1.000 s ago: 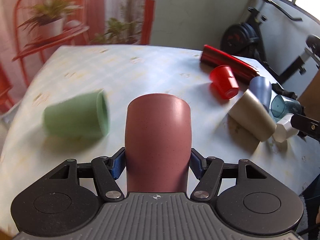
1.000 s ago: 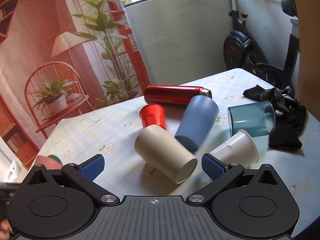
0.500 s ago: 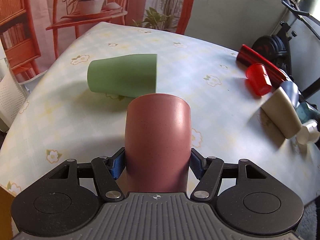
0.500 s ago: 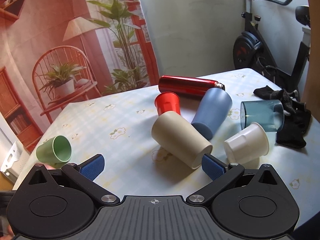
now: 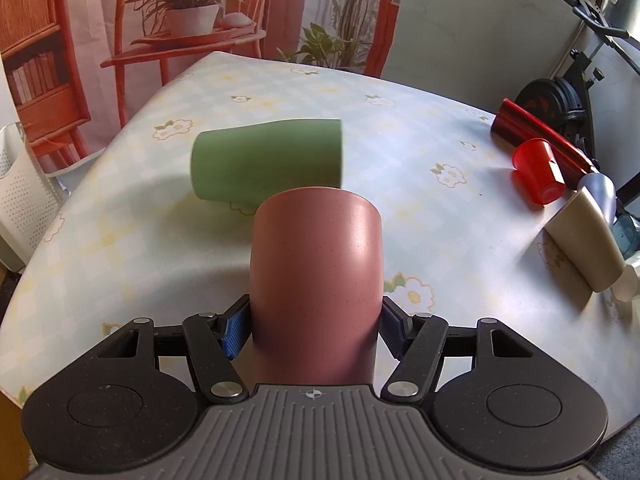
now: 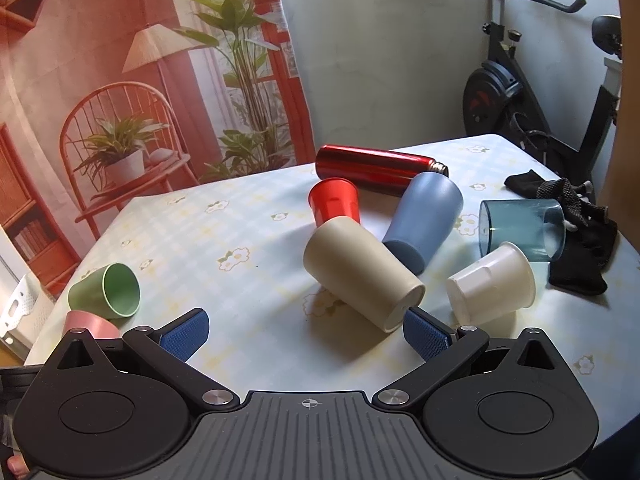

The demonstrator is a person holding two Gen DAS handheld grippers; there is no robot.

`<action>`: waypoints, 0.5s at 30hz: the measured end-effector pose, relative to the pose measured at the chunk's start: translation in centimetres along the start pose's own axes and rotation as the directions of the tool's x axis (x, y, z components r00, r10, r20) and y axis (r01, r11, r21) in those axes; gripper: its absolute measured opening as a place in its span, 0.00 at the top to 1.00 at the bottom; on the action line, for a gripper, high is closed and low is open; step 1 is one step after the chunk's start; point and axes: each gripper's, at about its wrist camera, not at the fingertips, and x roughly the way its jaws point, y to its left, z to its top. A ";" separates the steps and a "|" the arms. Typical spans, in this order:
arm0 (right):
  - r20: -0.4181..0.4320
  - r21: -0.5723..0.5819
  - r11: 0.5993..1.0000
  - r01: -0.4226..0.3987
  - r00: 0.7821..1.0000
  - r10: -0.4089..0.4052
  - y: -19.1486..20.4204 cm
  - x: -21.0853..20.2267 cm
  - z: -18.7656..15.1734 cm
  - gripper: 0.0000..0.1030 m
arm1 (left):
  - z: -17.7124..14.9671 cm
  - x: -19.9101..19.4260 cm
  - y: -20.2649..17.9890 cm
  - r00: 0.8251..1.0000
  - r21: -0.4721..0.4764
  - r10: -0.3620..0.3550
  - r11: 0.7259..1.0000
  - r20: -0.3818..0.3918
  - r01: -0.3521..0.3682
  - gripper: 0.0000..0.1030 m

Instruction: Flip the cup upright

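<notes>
pink cup [image 5: 316, 280]: clamped in left gripper [image 5: 314, 330], blue pads pressed on both sides near one end; the closed-looking end faces away from the camera, so it reads as base-forward, but the mouth is hidden — orientation not certain.
left gripper: closed on pink cup, held over the near-left part of the table [image 5: 420, 148].
right gripper [image 6: 308, 334]: spread wide, holding nothing, hovering low over the table in front of the cup cluster.
progress: judged mid-step — pink cup is picked up but not set standing; nothing on the table stands upright.
left to do: turn pink cup mouth-up, set it down, let go; other cups probably after that.
green cup [image 5: 266, 160]: on its side, just beyond pink cup in left view; in right view its mouth faces the camera at far left.
beige cup [image 6: 360, 272]: on its side, base end just beside the right pad of right gripper — nearest candidate for that hand.
others: red cup [image 6: 334, 202], blue cup [image 6: 424, 220], clear cup [image 6: 522, 228], white cup [image 6: 492, 288] all lying or leaning; red bottle [image 6: 376, 168] on its side behind them.
pink cup from right view: only a sliver shows at lower left, beside green cup.
</notes>
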 end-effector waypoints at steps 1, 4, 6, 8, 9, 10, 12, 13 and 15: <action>0.001 0.001 1.000 0.001 1.000 -0.001 0.0 0.0 0.0 0.00 | 0.0 -0.1 -0.1 1.000 0.004 -0.008 1.000 0.002 0.008 0.34; 0.000 0.002 1.000 0.005 1.000 -0.005 -0.2 0.0 -0.1 0.00 | -0.1 0.2 -0.5 1.000 0.013 -0.017 1.000 0.001 0.017 0.34; -0.003 0.003 1.000 0.007 1.000 -0.007 -0.2 0.1 -0.1 0.00 | -0.1 0.4 -0.8 1.000 0.011 -0.021 1.000 -0.002 0.021 0.34; -0.007 0.004 1.000 0.010 1.000 -0.010 -0.3 0.2 -0.2 0.00 | -0.1 0.6 -1.2 1.000 0.018 -0.030 0.999 -0.002 0.030 0.34; -0.008 0.004 1.000 0.011 1.000 -0.011 -0.3 0.2 -0.2 0.00 | -0.1 0.7 -1.5 0.999 0.025 -0.034 0.999 0.000 0.034 0.34; -0.009 0.005 1.000 0.013 1.000 -0.013 -0.4 0.2 -0.2 0.00 | -0.1 0.8 -1.8 0.999 0.032 -0.038 0.999 0.002 0.038 0.34; -0.010 0.006 1.000 0.015 1.000 -0.015 -0.5 0.2 -0.2 0.00 | -0.2 1.0 -2.2 0.999 0.046 -0.044 0.998 0.001 0.044 0.34; -0.010 0.007 1.000 0.016 1.000 -0.016 -0.6 0.2 -0.2 0.00 | -0.3 1.1 -2.3 0.999 0.052 -0.047 0.998 -0.001 0.047 0.34; -0.011 0.010 1.000 0.018 1.000 -0.018 -0.7 0.2 -0.2 0.00 | -0.5 1.2 -2.3 0.999 0.053 -0.053 0.997 -0.002 0.053 0.34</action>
